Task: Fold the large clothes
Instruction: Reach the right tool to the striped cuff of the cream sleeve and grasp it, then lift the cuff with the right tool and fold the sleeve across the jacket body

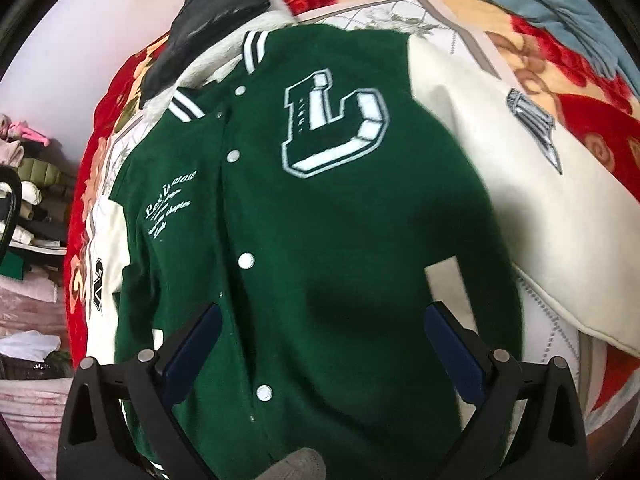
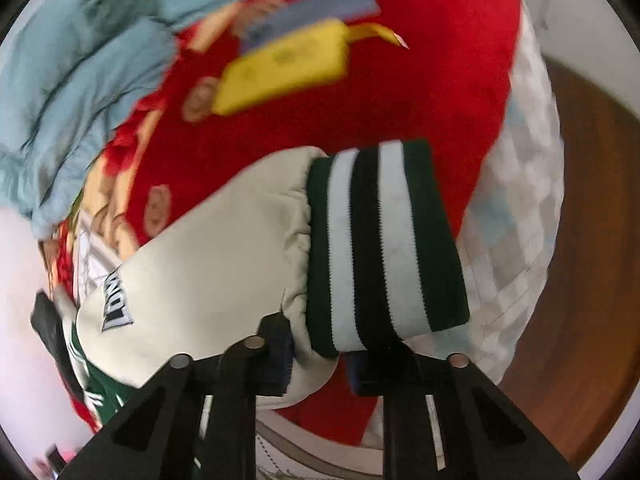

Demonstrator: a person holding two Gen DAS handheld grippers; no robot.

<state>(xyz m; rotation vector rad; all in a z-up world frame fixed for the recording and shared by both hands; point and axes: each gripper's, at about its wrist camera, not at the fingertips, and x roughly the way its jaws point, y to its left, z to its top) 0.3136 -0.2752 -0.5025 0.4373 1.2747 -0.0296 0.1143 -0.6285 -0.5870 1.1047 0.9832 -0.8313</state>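
A green varsity jacket (image 1: pixel 320 220) with cream sleeves, white snaps and a big "L" patch lies face up on the bed. My left gripper (image 1: pixel 324 320) is open and empty, hovering just above the jacket's lower front. One cream sleeve (image 1: pixel 532 184) stretches out to the right. In the right wrist view my right gripper (image 2: pixel 320 360) is shut on that sleeve's end (image 2: pixel 224 252), right beside the green-and-white striped cuff (image 2: pixel 384 240), and holds it lifted above the blanket.
A red floral blanket (image 2: pixel 440 100) covers the bed. A light blue quilt (image 2: pixel 80 80) lies bunched at the far side, with a yellow pouch (image 2: pixel 280 68) near it. A dark garment (image 1: pixel 216 24) lies above the collar. Stacked clothes (image 1: pixel 28 184) stand at left. Brown floor (image 2: pixel 592 240) shows at right.
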